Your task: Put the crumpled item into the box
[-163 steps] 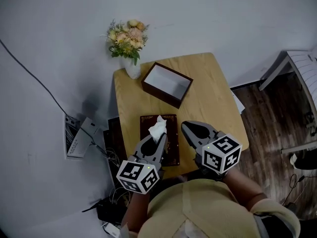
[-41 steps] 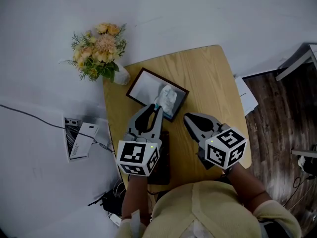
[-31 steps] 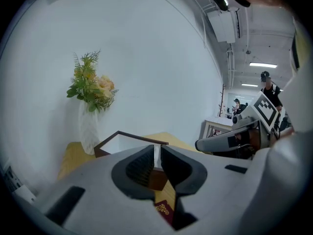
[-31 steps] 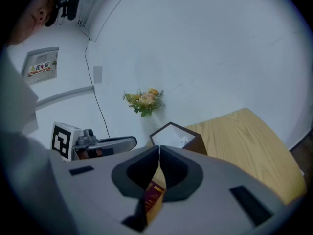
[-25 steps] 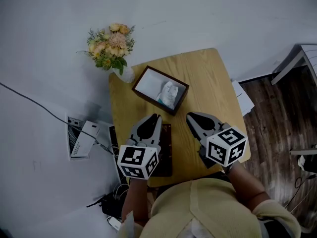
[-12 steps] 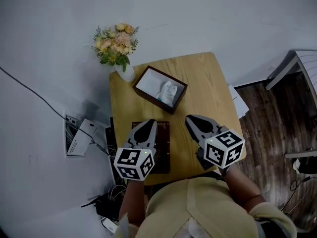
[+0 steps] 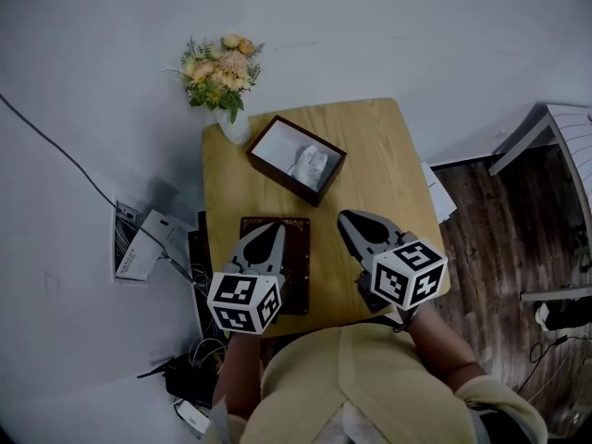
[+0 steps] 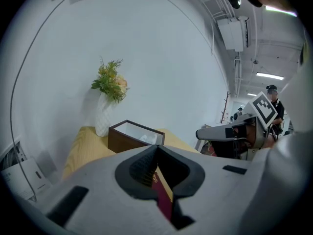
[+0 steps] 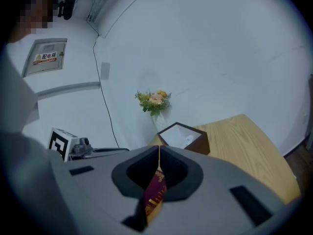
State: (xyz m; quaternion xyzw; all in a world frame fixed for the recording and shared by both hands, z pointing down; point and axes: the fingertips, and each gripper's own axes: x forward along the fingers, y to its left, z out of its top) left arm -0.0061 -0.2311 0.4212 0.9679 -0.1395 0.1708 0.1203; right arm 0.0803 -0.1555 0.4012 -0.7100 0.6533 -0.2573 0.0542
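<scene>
Tissue (image 7: 310, 165), white and crumpled, lies already inside the brown box (image 7: 282, 180) on the far part of the table (image 7: 388, 165), so the task looks finished. The left gripper (image 7: 269, 231) has just been closing and its jaws now meet on nothing. The right gripper (image 7: 348, 220) is also pressed together and empty. Both should simply rest near the person, well apart from the box.

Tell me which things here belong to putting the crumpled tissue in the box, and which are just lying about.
Part of the job: crumpled tissue, already in the box; left hand-held gripper and right hand-held gripper, both shut, holding nothing.
Just lying about: vase of flowers; dark red case on the table; white gadget beside the table.
</scene>
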